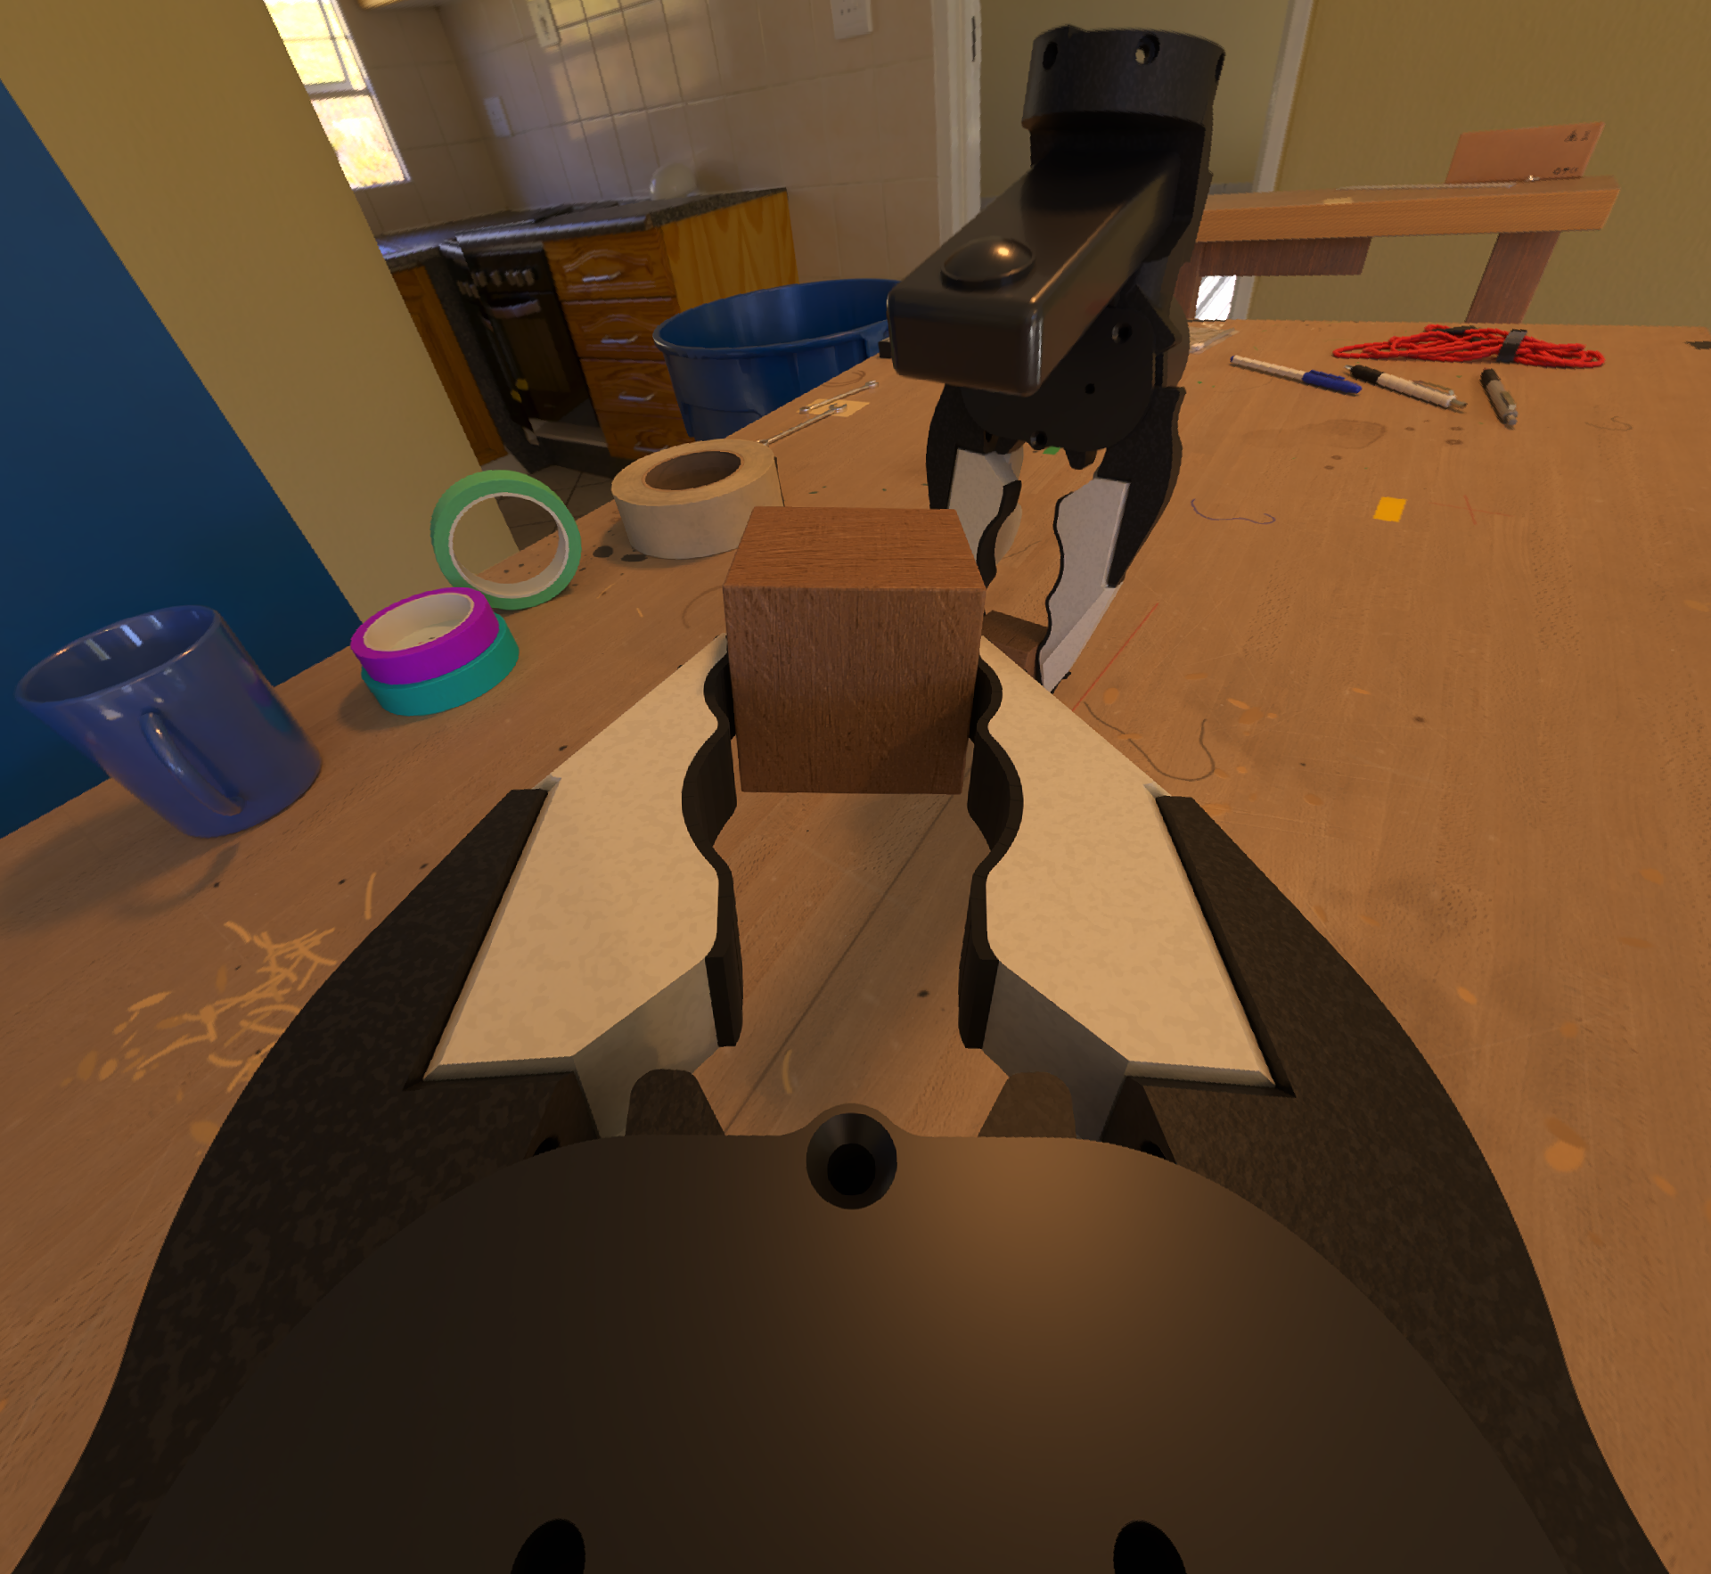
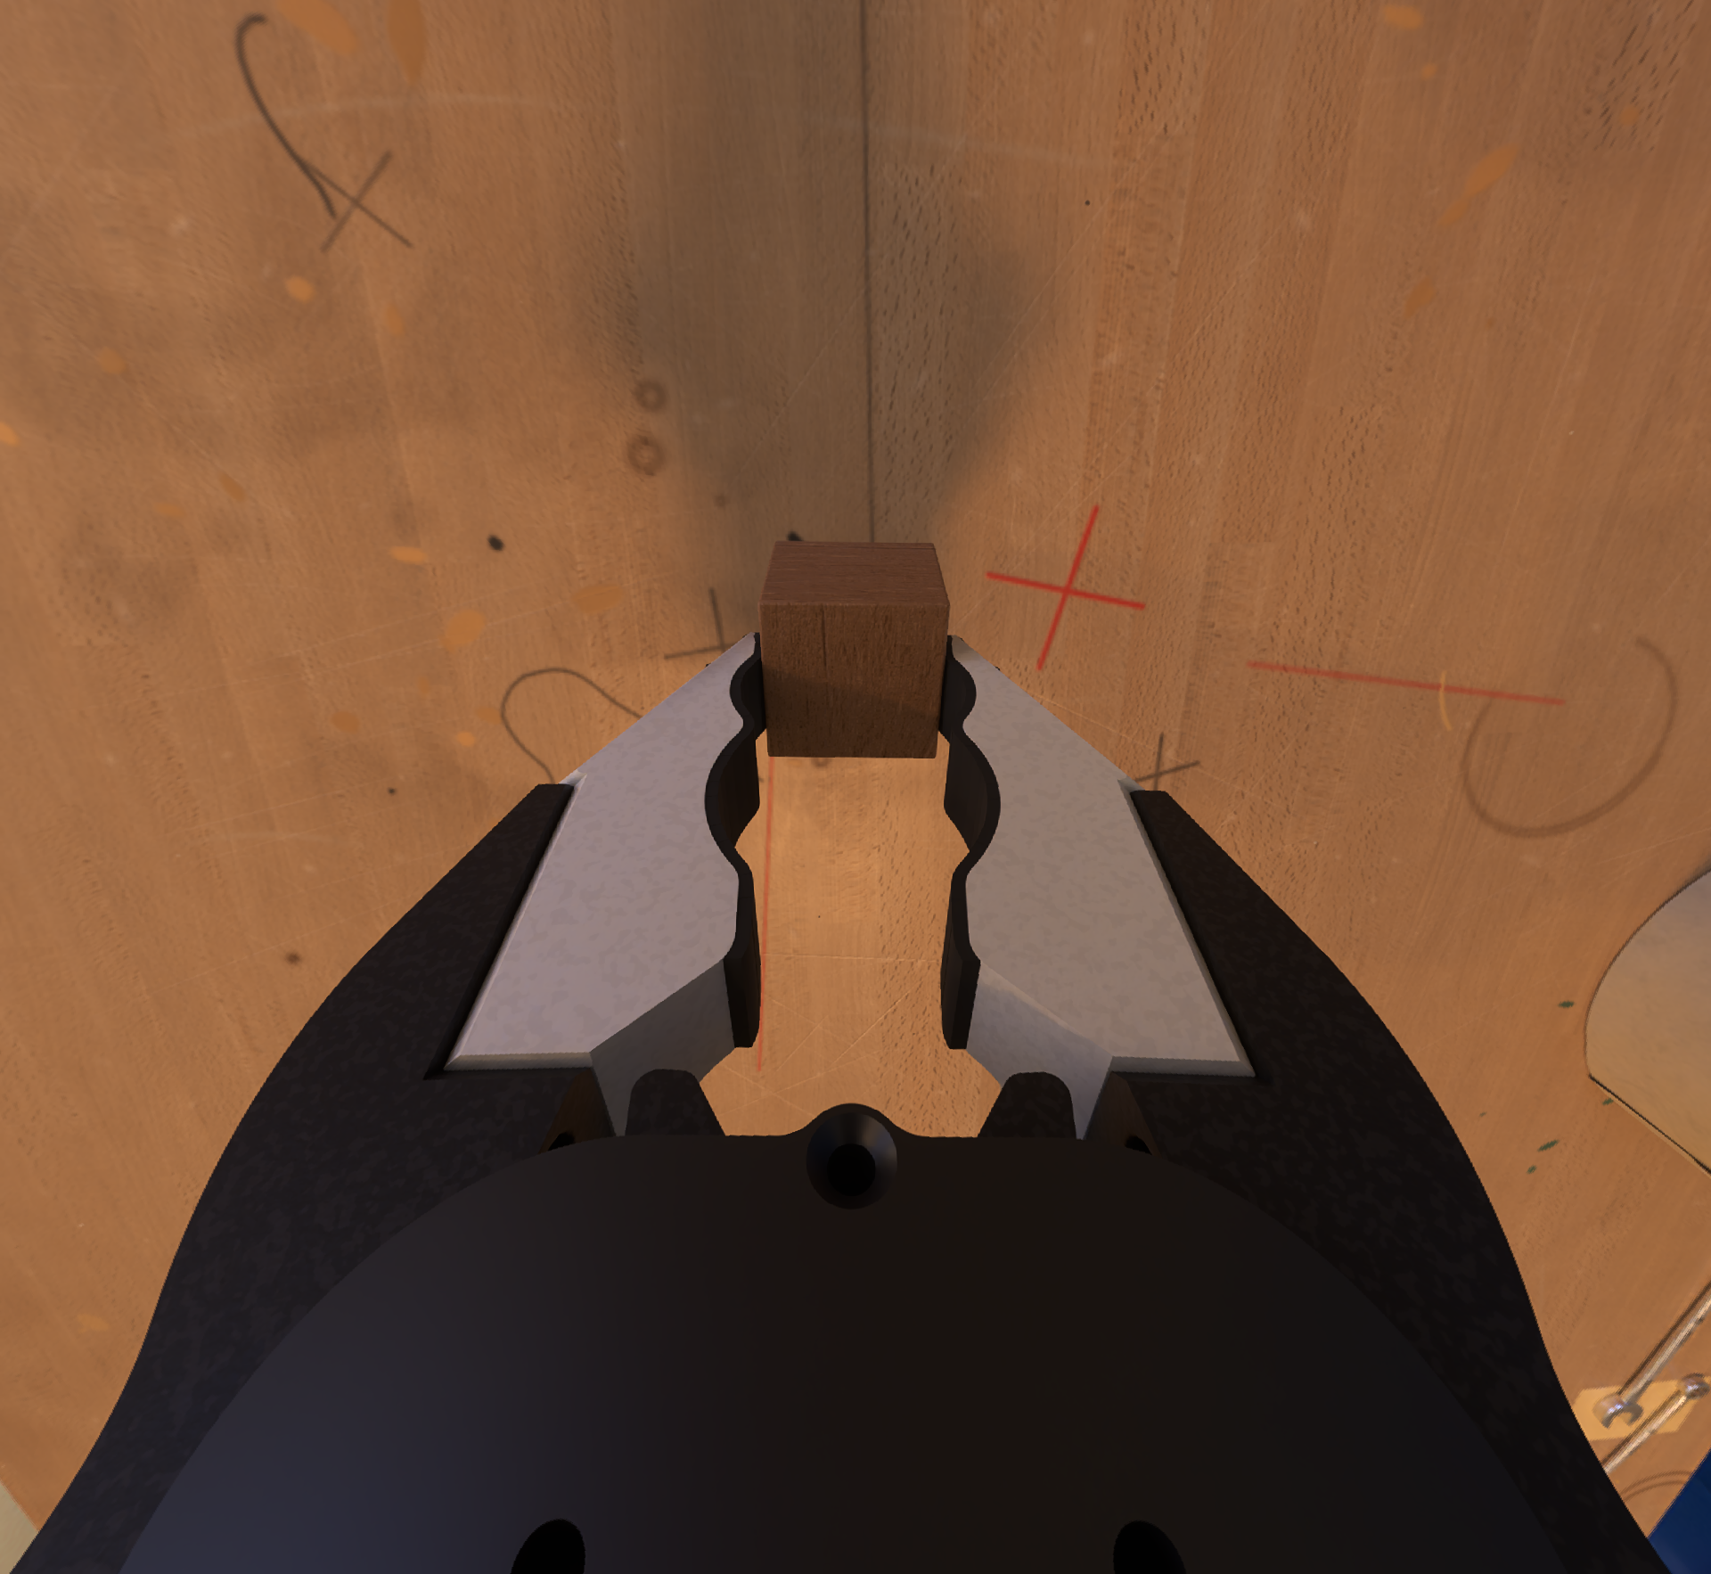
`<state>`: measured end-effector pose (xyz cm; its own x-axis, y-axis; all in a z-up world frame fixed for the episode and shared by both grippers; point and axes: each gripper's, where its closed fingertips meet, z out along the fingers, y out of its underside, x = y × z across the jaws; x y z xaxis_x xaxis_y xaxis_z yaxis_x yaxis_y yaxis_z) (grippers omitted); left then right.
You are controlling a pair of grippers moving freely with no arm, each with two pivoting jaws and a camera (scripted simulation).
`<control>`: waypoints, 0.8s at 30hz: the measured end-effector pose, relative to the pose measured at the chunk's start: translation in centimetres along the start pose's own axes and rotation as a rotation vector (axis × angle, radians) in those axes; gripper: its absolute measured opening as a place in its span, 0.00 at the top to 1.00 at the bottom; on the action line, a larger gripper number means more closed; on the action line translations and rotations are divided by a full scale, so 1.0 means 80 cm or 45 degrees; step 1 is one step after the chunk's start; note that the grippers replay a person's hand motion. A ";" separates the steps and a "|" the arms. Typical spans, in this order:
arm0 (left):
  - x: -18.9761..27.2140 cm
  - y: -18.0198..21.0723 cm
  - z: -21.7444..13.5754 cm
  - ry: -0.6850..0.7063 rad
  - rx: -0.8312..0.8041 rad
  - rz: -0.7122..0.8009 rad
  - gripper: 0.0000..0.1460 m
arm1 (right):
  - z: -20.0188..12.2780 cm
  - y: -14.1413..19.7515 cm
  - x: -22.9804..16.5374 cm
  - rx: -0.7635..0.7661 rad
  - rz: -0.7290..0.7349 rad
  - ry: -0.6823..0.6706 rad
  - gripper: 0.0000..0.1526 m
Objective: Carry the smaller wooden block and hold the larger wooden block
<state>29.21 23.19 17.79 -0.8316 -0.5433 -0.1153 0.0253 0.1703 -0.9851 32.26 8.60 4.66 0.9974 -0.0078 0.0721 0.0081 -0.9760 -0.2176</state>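
Note:
My left gripper (image 1: 852,682) is shut on the larger wooden block (image 1: 852,650), a brown cube held between the fingertips over the wooden table (image 1: 1389,696). I cannot tell whether the block touches the table. My right gripper (image 2: 852,682) is shut on the smaller wooden block (image 2: 852,659) and points down at the table (image 2: 1204,279). The right gripper (image 1: 1018,631) also shows in the left wrist view, just behind and right of the larger block. Only a sliver of the smaller block (image 1: 1014,639) shows between its fingers there.
Left of the block are a blue mug (image 1: 176,724), a green tape roll (image 1: 505,539), stacked purple and teal rolls (image 1: 435,650) and a white roll (image 1: 694,502). Markers (image 1: 1370,381) and a red cord (image 1: 1472,346) lie far right. A blue bin (image 1: 778,344) stands beyond the table's edge.

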 end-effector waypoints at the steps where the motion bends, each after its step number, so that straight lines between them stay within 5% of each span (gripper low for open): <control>1: -0.001 0.000 -0.001 -0.004 -0.001 0.000 0.67 | 0.004 0.002 0.001 -0.005 0.002 0.002 0.76; 24: -0.008 0.013 -0.003 -0.012 -0.049 0.002 0.67 | 0.030 0.004 -0.001 -0.045 0.008 -0.053 0.76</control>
<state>29.65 23.94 16.91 -0.8264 -0.5506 -0.1179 0.0047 0.2025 -0.9793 32.32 8.80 2.28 0.9995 -0.0059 0.0301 -0.0003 -0.9830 -0.1837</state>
